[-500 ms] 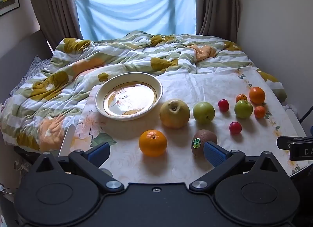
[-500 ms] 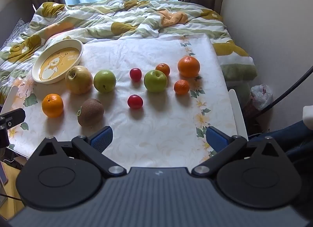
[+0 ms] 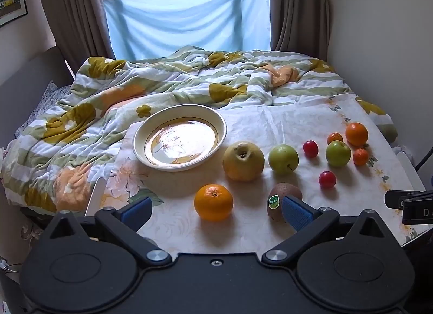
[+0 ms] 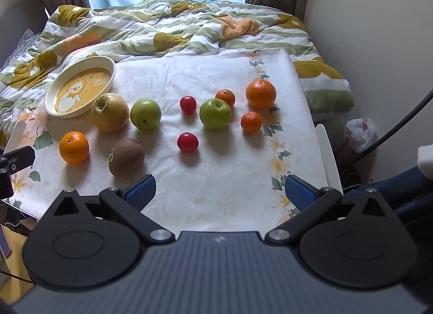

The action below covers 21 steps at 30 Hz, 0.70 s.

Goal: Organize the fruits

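**Fruit loose on the cloth, both grippers wide open and empty**

Left gripper (image 3: 215, 212): jaws spread as wide as they go, nothing btwn them. Blue ribbed pads (image 3: 296, 215) on black arms; the right pad sits in front of the kiwi (image 3: 284, 196) in the left wrist view, contact can't be told. Right gripper (image 4: 220, 192): same build, also fully apart, only bare cloth btwn the pads.

Fruit lies on a white floral tablecloth (image 4: 216, 178), glossy w/ a faint embossed pattern. Plate (image 3: 180, 136): round, shallow, cream w/ yellow centre and cartoon print, smooth and shiny, nothing in it, at the far left corner. Just beside it a lumpy yellow pear (image 3: 243, 161), dimpled top. Next right a smooth green apple (image 3: 283, 159). In front: a pebbly-skinned orange (image 3: 213, 202) and the fuzzy brown oval kiwi w/ a green sticker.

Right group: second green apple (image 4: 215, 113), two small glossy red round fruits (image 4: 188, 105) and (image 4: 187, 142), a big orange (image 4: 261, 93), two small tangerines (image 4: 225, 97) and (image 4: 251, 121), the first touching the apple's far side.

Behind: rumpled quilted blanket (image 3: 162, 84), green-striped w/ mustard flowers.
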Motion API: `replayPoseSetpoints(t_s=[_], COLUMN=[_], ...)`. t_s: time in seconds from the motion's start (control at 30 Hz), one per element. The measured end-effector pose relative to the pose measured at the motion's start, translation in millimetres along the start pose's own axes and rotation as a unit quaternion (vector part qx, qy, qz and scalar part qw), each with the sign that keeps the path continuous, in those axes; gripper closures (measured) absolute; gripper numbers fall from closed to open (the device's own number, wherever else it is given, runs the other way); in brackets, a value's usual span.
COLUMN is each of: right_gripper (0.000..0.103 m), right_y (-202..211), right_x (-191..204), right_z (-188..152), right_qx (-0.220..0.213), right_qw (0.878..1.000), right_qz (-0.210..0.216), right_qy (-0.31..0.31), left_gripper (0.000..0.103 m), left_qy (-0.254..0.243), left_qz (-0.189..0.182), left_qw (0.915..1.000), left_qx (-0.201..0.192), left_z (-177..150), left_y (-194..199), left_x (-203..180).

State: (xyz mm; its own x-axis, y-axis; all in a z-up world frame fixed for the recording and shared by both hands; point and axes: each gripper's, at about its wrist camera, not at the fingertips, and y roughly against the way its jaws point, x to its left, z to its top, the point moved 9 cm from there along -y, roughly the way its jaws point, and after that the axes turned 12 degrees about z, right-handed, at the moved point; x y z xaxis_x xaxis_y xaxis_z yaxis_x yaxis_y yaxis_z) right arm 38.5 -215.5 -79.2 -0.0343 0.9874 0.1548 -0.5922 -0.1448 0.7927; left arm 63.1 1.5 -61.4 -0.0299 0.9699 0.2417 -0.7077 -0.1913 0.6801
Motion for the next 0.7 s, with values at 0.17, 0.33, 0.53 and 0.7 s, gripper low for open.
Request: replayPoseSetpoints(t_s=[0.17,0.33,0.53,0.7], right_gripper=[0.000,0.000,0.000,0.000], right_y=[2.1,2.1,1.4,0.5], right_x=[0.4,-0.3,1.2,1.5], right_z=[1.9,2.4,1.6,1.9], right_qx=[-0.001,0.000,0.001,0.001], right_qw=[1.000,1.000,1.000,1.000], right_qz=[0.000,0.000,-0.001,-0.001], right_qy=[0.001,0.000,0.001,0.000], left_gripper=[0.000,0.000,0.000,0.000], left_qy=[-0.004,-0.003,-0.002,-0.004], left_qz=[0.004,0.006,0.007,0.007], left_qw=[1.0000,1.0000,1.0000,1.0000], left_qx=[-0.002,-0.003,-0.003,-0.005], left_z=[0.8,1.6,1.9,2.0], left_y=[-0.2,-0.6,-1.8,-2.5], left_x=[1.0,3.7,6.1,6.2])
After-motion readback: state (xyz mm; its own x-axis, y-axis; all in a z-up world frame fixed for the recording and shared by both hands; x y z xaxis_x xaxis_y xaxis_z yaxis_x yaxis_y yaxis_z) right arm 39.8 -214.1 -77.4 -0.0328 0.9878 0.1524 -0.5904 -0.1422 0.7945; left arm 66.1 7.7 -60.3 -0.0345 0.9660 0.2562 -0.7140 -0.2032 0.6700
